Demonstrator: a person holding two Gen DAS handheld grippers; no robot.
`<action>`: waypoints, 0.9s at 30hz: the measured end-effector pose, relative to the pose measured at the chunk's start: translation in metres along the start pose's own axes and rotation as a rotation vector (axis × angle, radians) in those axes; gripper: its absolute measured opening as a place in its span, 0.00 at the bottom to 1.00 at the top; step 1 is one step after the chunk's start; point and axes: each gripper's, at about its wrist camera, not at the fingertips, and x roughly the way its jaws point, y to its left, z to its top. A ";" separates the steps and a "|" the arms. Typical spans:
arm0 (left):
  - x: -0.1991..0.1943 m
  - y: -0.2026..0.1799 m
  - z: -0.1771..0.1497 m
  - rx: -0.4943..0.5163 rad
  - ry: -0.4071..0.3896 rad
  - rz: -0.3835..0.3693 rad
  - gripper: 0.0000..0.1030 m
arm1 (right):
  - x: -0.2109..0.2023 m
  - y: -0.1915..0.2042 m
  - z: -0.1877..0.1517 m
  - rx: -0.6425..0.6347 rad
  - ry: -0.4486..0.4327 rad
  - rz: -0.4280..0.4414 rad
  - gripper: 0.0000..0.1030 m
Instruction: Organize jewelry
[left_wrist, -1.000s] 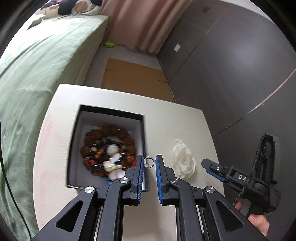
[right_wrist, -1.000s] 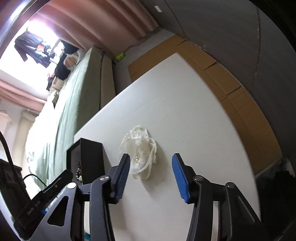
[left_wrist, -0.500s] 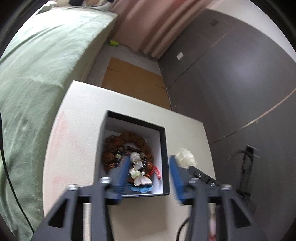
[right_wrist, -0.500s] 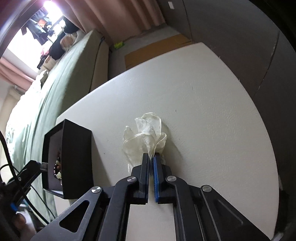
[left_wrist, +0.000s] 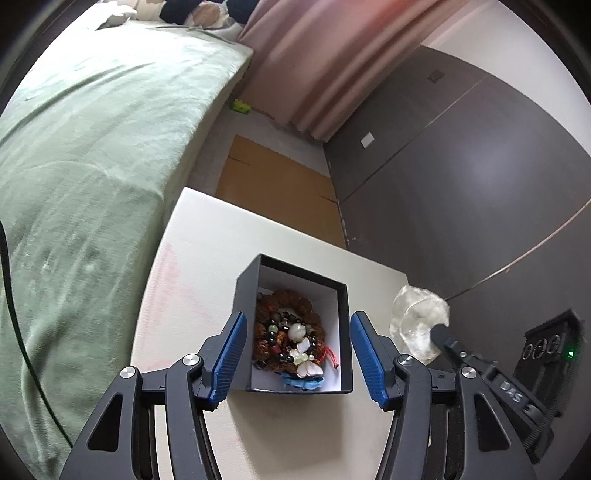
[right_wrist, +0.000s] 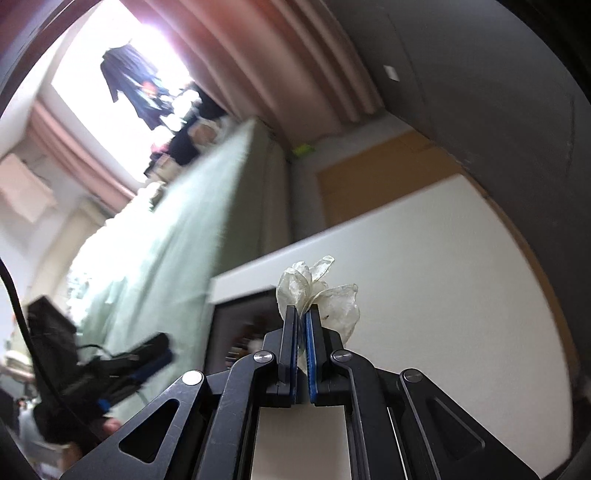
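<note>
A black open box (left_wrist: 291, 266) with a white lining stands on the white table (left_wrist: 192, 280). It holds a brown bead bracelet (left_wrist: 282, 301) and other beaded pieces with white shell charms. My left gripper (left_wrist: 297, 315) hovers over the box, its jaws opening, with nothing pinched between the blue pads. My right gripper (right_wrist: 302, 310) is shut on a crumpled clear plastic bag (right_wrist: 332, 299) and holds it up off the table. From the left wrist view the bag (left_wrist: 413, 317) hangs right of the box at the right gripper's tip (left_wrist: 439, 330). The box (right_wrist: 236, 321) is blurred in the right wrist view.
A bed with a green cover (left_wrist: 92, 147) runs along the table's left side. Flat cardboard (left_wrist: 273, 177) lies on the floor beyond the table. Dark wall panels (left_wrist: 461, 166) stand to the right, pink curtains (left_wrist: 314, 66) at the back.
My left gripper, shut on a small ring a second ago, has spread its jaws over the box; the ring is out of sight. The right gripper closed on the plastic bag and lifted it.
</note>
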 end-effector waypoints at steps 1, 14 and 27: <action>-0.001 0.002 0.001 -0.004 -0.003 -0.001 0.58 | -0.001 0.005 -0.001 -0.005 -0.010 0.030 0.05; -0.012 0.012 -0.002 -0.023 -0.023 0.040 0.68 | 0.007 0.021 -0.011 0.018 0.003 0.039 0.63; -0.025 -0.032 -0.030 0.110 -0.112 0.133 0.89 | -0.033 0.008 -0.012 -0.029 -0.044 -0.094 0.71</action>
